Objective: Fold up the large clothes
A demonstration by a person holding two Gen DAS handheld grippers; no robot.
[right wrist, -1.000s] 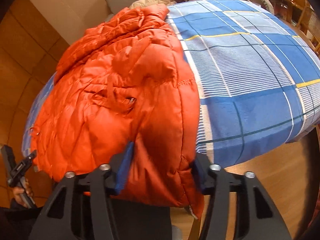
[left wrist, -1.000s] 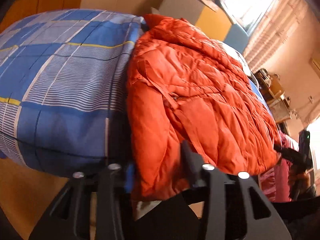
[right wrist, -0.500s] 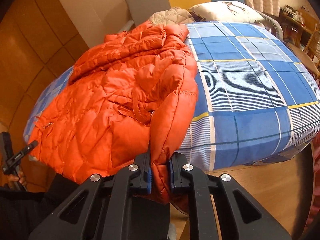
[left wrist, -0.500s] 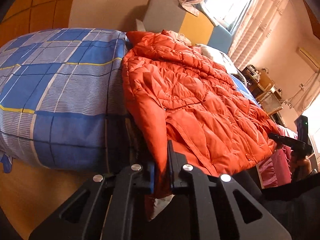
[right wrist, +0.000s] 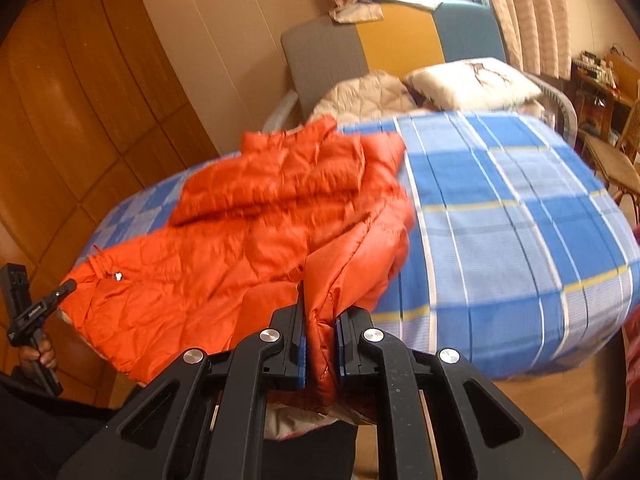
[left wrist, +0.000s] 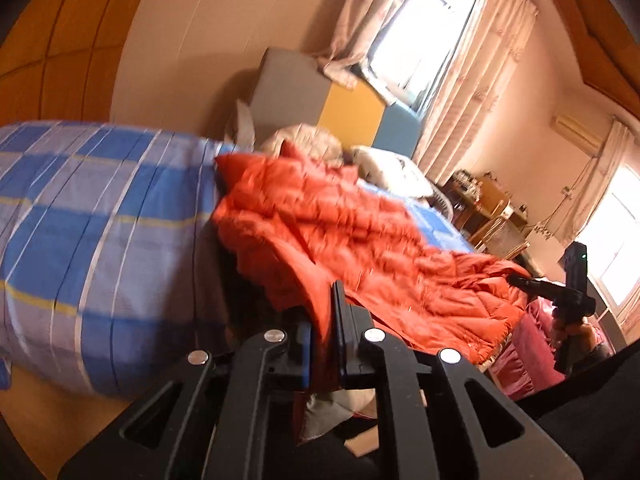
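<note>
Now jacket lies crosswise, both tools clamped.

A bed with a blue checked cover filled the middle of the room. At its head stood a headboard in grey, yellow and blue panels, with a white pillow and a beige quilted bundle just in front of it. Behind the headboard a window glowed between pale curtains. Beyond the bed's far side stood a cluttered wooden stand, and wooden panelling lined the wall on the bed's other side.
</note>
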